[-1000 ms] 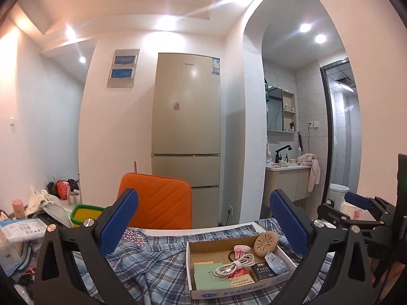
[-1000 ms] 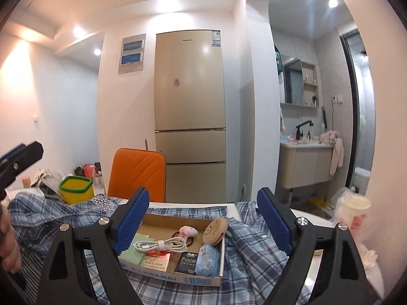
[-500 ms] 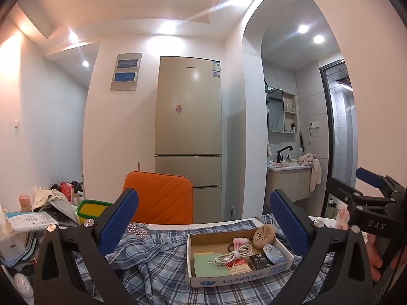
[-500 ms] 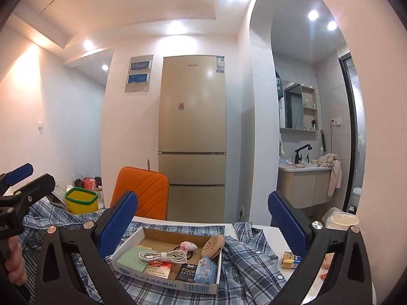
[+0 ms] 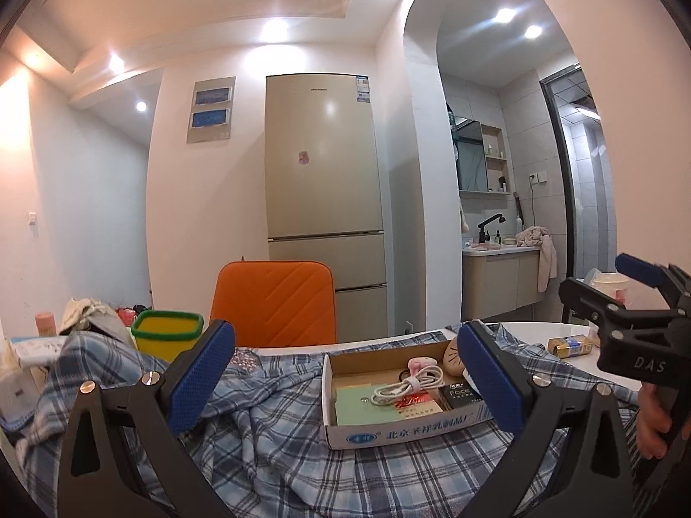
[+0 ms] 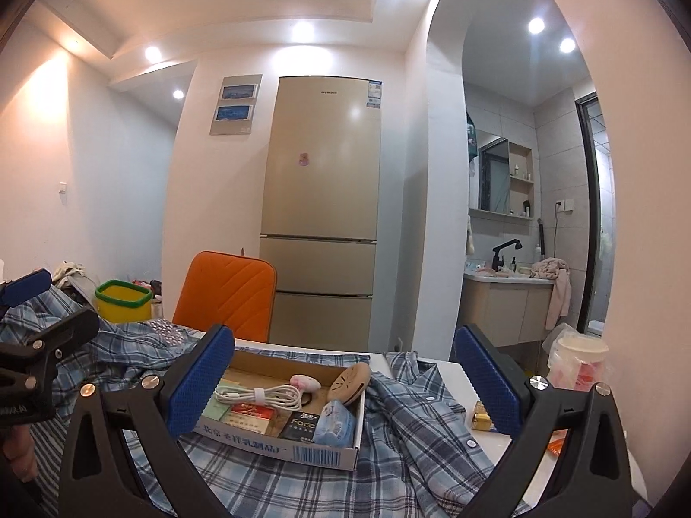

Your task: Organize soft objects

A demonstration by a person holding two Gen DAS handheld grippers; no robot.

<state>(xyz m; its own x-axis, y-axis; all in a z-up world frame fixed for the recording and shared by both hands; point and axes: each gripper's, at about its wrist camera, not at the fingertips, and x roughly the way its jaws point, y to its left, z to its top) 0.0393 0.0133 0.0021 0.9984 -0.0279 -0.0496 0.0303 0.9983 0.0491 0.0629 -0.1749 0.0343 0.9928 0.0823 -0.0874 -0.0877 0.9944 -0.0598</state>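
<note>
We judge the step in hand to be the approach to the plaid shirt (image 5: 276,444), which lies rumpled across the white counter (image 6: 445,367) with a cardboard box (image 6: 298,453) of small items sitting on top of it. To do this well, we should clear or steady that box first, since pulling the cloth from under it would likely tip the cable and packets out. Both left tongs (image 5: 345,384) and right tongs (image 6: 343,382) hover just above the fabric with jaws wide apart and nothing gripped. We would take a free edge, such as the buttoned placket on the right side, pinching one layer only. The shirt is blue and white checked, thin, heavily creased, and bunched higher toward the left beside a yellow bin (image 5: 166,336)
</note>
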